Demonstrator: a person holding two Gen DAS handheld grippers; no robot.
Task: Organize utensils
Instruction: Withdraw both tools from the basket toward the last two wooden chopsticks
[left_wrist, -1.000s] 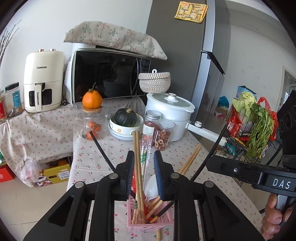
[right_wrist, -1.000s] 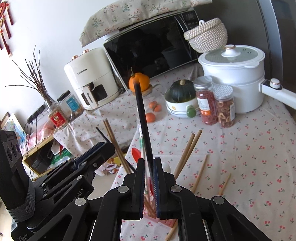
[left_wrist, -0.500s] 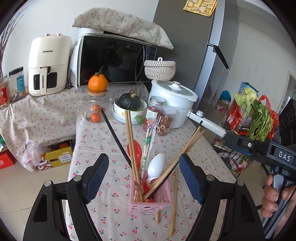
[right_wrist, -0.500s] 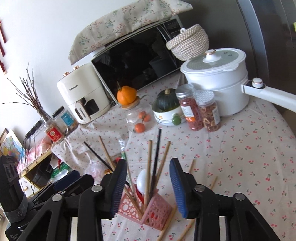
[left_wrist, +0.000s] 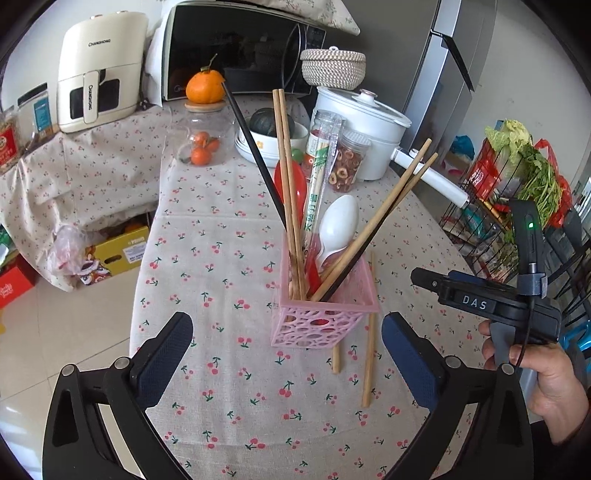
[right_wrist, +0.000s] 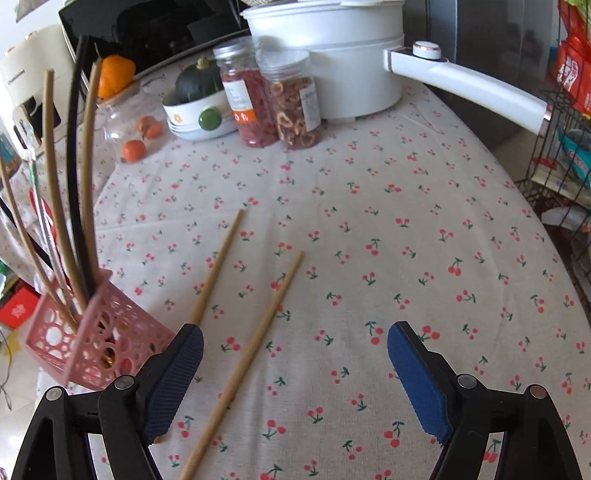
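Note:
A pink holder (left_wrist: 321, 321) stands on the cherry-print table with wooden and black chopsticks, a wrapped pair, a red spoon and a white spoon (left_wrist: 340, 225) in it. My left gripper (left_wrist: 286, 328) sits just in front of it, jaws opening wide with nothing between the pads. Two loose wooden chopsticks (left_wrist: 369, 332) lie behind the holder. In the right wrist view they are one chopstick (right_wrist: 218, 266) by the left pad and another (right_wrist: 266, 325) running between the jaws. My right gripper (right_wrist: 295, 332) hangs over them, jaws opening, touching neither. The pink holder (right_wrist: 96, 332) is at its left.
A white pot (right_wrist: 332, 55) with a long handle (right_wrist: 465, 88), two jars (right_wrist: 295, 103), a bowl with a squash (right_wrist: 199, 85) and an orange jar (left_wrist: 203, 140) stand at the far end. A wire rack of vegetables (left_wrist: 517, 177) is right of the table. A hand (left_wrist: 546, 376) holds the right tool.
Both grippers opened and let go of their chopsticks, which now stand in the pink holder. Both tilted down and sank toward the table; the right one now faces the loose chopsticks.

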